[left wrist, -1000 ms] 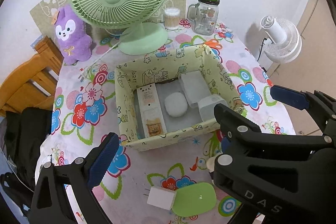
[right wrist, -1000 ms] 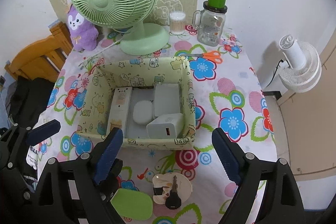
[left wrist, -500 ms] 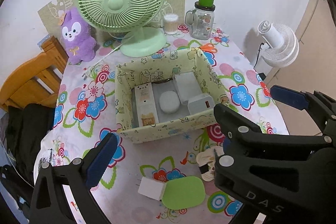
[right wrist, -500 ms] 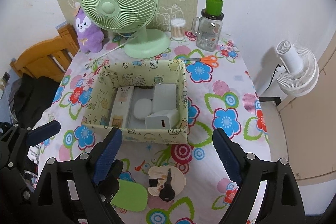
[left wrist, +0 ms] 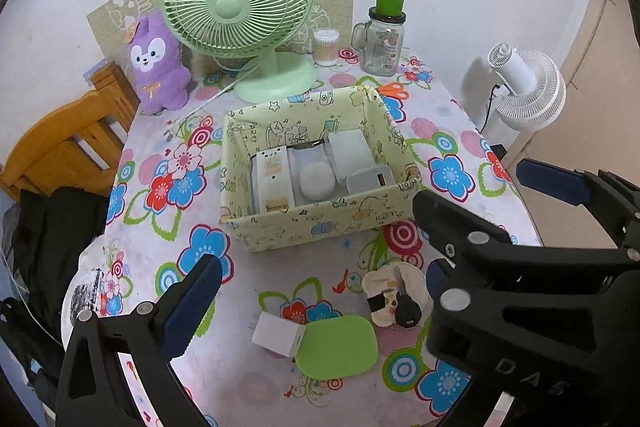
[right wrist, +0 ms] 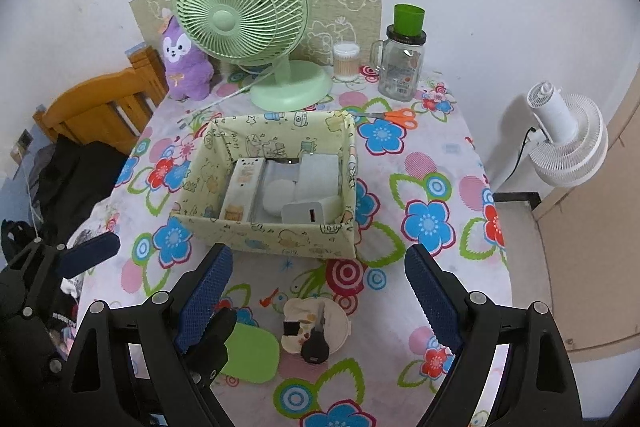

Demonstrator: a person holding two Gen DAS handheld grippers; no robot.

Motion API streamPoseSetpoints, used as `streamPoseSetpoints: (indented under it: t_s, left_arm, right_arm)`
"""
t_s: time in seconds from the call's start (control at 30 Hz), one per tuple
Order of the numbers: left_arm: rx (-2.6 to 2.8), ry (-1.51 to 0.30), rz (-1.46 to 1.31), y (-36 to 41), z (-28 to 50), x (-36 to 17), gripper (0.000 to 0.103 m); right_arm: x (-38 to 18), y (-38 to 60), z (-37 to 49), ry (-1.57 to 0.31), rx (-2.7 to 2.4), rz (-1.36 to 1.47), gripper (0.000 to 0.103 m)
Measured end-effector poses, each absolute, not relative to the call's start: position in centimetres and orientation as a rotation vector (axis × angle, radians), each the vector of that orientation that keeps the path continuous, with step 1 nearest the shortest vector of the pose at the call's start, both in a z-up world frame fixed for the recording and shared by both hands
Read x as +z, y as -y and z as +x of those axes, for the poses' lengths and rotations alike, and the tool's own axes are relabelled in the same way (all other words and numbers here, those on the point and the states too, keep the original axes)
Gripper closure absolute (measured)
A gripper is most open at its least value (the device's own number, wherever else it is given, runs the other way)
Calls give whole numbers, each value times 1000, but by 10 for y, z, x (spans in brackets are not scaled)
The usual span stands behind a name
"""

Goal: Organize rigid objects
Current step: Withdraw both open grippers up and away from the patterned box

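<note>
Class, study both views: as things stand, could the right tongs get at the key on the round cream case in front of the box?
Probably yes. The right tongs stand open and empty, and the key lies uncovered on the case, just below the gap between their fingers. The box sits behind and the green pad beside, neither blocking.

This is a lived-in room of a home. The worktop (right wrist: 440,163) wears a bright flower-print cloth and stands against a plain white wall. On it sit a pale green desk fan (right wrist: 240,19), a purple plush toy (right wrist: 184,63), a glass mug-jar with a green lid (right wrist: 402,63) and a tub of cotton swabs (right wrist: 346,61). A wooden chair (right wrist: 100,107) draped with dark clothing stands beside it, and a white fan (right wrist: 568,143) is plugged in nearby.
</note>
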State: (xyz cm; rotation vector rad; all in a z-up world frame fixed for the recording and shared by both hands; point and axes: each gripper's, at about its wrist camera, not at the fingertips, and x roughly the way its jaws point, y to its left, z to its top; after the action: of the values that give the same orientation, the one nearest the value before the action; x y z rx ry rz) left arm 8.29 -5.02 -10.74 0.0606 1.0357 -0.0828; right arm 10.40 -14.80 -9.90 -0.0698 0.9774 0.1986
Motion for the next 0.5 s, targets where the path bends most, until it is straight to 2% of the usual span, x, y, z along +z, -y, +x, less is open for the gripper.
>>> streamPoseSetpoints:
  t_s: [0.5]
  left_arm:
    - [-45, -1038, -36, 29, 64, -118, 0]
  right_arm:
    - [-107, 150, 89, -945, 253, -74, 13]
